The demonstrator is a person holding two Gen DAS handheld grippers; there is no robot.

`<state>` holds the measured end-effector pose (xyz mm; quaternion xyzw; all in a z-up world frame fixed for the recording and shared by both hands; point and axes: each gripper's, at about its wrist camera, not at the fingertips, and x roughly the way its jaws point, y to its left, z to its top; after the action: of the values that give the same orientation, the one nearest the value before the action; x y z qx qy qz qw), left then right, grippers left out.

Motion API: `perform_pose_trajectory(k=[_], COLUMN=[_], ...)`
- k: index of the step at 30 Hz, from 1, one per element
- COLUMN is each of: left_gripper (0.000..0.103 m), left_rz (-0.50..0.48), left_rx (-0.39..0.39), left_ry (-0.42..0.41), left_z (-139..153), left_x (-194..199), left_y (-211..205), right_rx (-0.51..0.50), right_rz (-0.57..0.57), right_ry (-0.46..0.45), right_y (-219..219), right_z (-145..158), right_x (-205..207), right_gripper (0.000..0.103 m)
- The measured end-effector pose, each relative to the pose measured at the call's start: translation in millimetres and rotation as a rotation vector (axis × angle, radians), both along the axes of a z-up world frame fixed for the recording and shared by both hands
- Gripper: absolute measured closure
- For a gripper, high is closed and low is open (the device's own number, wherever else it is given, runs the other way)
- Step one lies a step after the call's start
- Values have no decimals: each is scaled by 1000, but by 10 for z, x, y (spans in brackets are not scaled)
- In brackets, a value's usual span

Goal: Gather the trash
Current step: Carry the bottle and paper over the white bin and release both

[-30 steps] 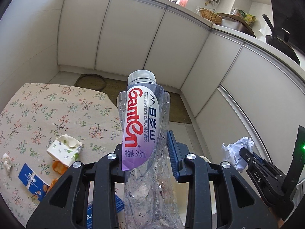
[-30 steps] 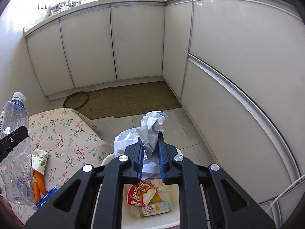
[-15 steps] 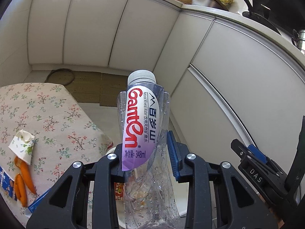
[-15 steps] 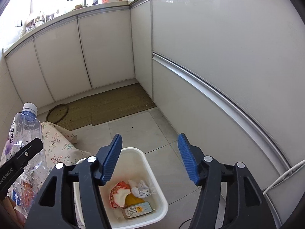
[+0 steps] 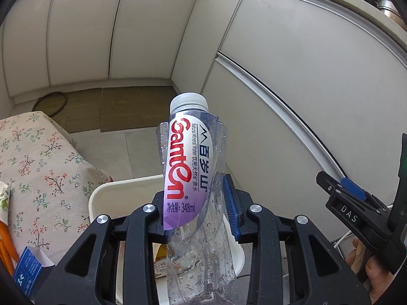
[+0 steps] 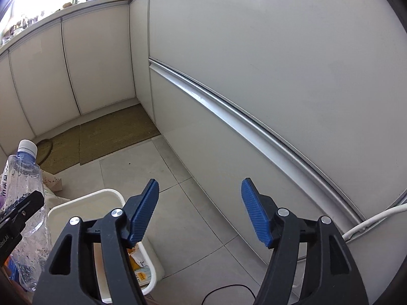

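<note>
While the left gripper (image 5: pixel 198 203) clamps one clear plastic bottle (image 5: pixel 193 167) between its fingers, the bottle stands upright over the near rim of the single white bin (image 5: pixel 122 190) on the floor. Its white cap is on; the label reads "Ganten", "Natural Mineral Water" and "348ml", beside Chinese characters. The right gripper (image 6: pixel 199 212) holds nothing: its two blue fingers (image 6: pixel 142 213) are spreading apart above bare floor tiles, just right of the bin's edge. Inside the bin (image 6: pixel 150 261) lie a few wrappers, too hidden to count. Left of the bin, the floral tabletop (image 5: pixel 38 157) ends at a rounded corner, carrying two carrots (image 5: pixel 6 244) and one blue carton (image 5: pixel 28 272) at the picture's edge. Open tiles run between the bin and the white cabinets (image 6: pixel 254 76); two brown mats (image 5: pixel 132 109) lie in the corner.
</note>
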<state>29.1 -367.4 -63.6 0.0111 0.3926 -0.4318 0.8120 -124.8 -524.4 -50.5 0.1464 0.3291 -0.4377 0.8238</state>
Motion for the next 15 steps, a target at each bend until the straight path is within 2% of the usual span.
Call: perform_pose_trajectory(k=[2,4,5,6,12,15], left_gripper=[70,58,47,40,26,26], left_rz=[-13,-14,-9,-3,36,59], left_rx=[13,26,30,30,28,44], left_ry=[-11,-27,-38,-47,-62,-84], left_z=[-23,-35,-33,-24,22,43], left_x=[-37,-40,-44,-48,-29,-45], left_y=[-40,-62,-55,-39,26,52], right_rx=[0,-11,-20,-27,-62,-76], right_rz=[-2,-1,-2,-1,-9,-16], right_ry=[2,3,1,1,-4,-14], right_y=[-6,11,32,44,123,158], right_z=[-8,3,11,22,58,86], right_x=[-6,0,6,12,48,37], right_gripper=[35,31,28,27,19,15])
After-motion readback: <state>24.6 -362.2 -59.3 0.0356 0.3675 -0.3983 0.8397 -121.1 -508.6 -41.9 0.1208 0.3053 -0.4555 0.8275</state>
